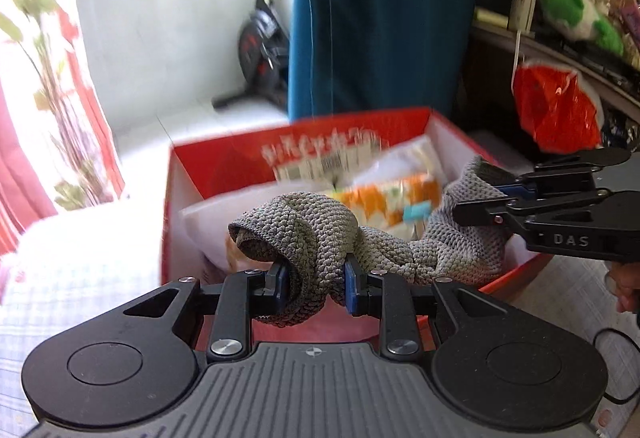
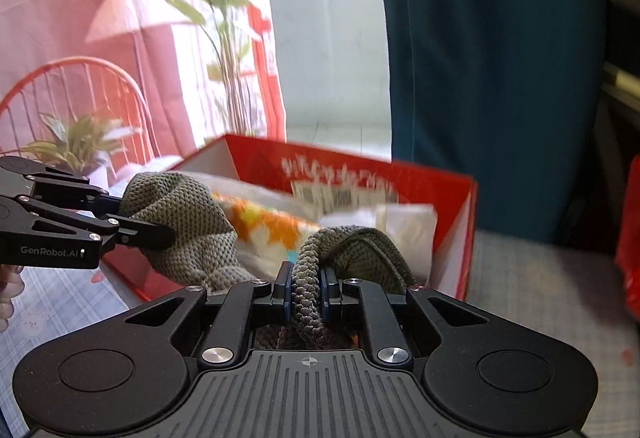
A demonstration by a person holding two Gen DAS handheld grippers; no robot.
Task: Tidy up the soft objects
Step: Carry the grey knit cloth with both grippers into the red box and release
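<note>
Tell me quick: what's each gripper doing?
Left gripper: closed on one end of the grey knitted cloth.
Right gripper: closed on its other end.

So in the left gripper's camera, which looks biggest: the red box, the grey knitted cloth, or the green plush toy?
1. Red box
2. Grey knitted cloth, though it's nearer the camera
3. Green plush toy, farthest off, so its true size is unsure

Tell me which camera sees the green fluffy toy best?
The left wrist view: the green plush toy sits on the cluttered shelf at its upper right, a bit blurred. The right wrist view does not show it at all.
</note>
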